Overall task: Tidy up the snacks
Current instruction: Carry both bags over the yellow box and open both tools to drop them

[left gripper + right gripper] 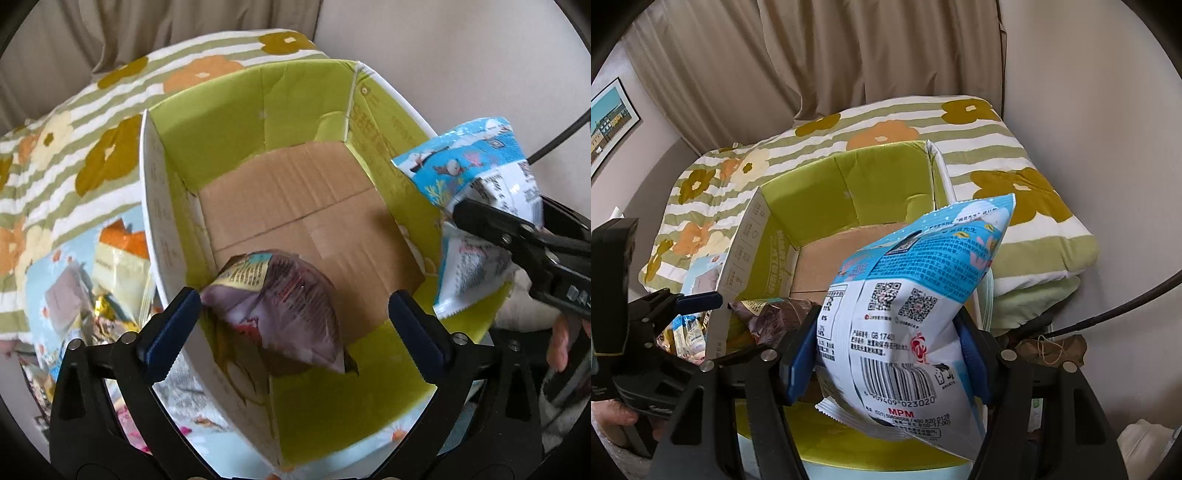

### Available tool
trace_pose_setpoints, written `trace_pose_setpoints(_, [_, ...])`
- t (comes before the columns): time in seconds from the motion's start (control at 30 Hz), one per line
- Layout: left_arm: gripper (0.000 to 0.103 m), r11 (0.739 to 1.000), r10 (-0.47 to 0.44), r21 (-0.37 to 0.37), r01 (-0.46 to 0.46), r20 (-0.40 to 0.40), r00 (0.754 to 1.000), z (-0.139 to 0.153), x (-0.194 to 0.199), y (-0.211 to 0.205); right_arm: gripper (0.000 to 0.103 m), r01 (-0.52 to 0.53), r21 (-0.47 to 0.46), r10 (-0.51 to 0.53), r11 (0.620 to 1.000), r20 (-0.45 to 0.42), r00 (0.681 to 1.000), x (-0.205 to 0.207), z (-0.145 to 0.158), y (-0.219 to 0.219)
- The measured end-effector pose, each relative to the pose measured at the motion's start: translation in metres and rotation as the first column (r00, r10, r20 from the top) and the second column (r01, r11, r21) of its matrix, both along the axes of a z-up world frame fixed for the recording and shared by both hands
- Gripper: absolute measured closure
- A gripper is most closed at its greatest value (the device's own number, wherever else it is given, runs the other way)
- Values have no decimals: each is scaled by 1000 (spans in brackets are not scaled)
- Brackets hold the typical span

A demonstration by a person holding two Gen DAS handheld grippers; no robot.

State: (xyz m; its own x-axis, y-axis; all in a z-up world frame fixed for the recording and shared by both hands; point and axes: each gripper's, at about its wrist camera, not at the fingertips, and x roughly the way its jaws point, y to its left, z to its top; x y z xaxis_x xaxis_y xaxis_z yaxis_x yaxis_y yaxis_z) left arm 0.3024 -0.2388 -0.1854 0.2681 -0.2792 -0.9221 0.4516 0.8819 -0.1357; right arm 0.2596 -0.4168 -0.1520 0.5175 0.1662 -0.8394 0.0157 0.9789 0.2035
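Left gripper [295,314] wide open over the near end of the box [151,221], fingers [173,325] apart with nothing pressed between them. Purple snack bag [280,310] lying loose just below, at the box's near left corner, close to the finger at 9 o'clock but well clear of the one at 3 o'clock; judged as released, though hard to say whether already resting on the cardboard floor, because of blur. Long axis of this bag running roughly from 11 to 5 o'clock in the left wrist view.

Right gripper [886,358] partly closed, fingers [798,362] clamped on the lower half of the blue snack bag [912,302]. Bag upright, long axis from 6 to 1 o'clock, top leaning over the box's right wall. Open box floor lying ahead toward 11 o'clock from these fingers, so right hand the nearer one for the coming drop, probably a short move forward and left before opening.

More snacks [110,266] outside the box at 9 o'clock on the flowered blanket [110,122], too blurred to count. Bottom of the blue bag and near wall of the box hidden behind the right gripper. Bed or surface under the blanket not visible.
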Motion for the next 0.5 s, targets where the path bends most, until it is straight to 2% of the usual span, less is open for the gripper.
trace_pose_setpoints(0.2, [2, 999, 26, -33, -26, 8, 1000, 11, -12, 22, 39, -71, -77, 72, 994, 11, 997, 0, 1, 19])
trace_pose_setpoints(0.37, [2, 997, 55, -48, -54, 21, 998, 18, -15, 39, 38, -118, -88, 117, 989, -20, 993, 5, -10, 32])
trace_pose_setpoints(0.43, [2, 996, 66, -59, -65, 21, 998, 19, -17, 45, 33, -112, -79, 110, 991, -28, 994, 4, -15, 34])
trace_pose_setpoints(0.5, [2, 995, 79, -66, -77, 22, 997, 20, -19, 50, 6, -103, -78, 102, 992, -23, 995, 1, -18, 34])
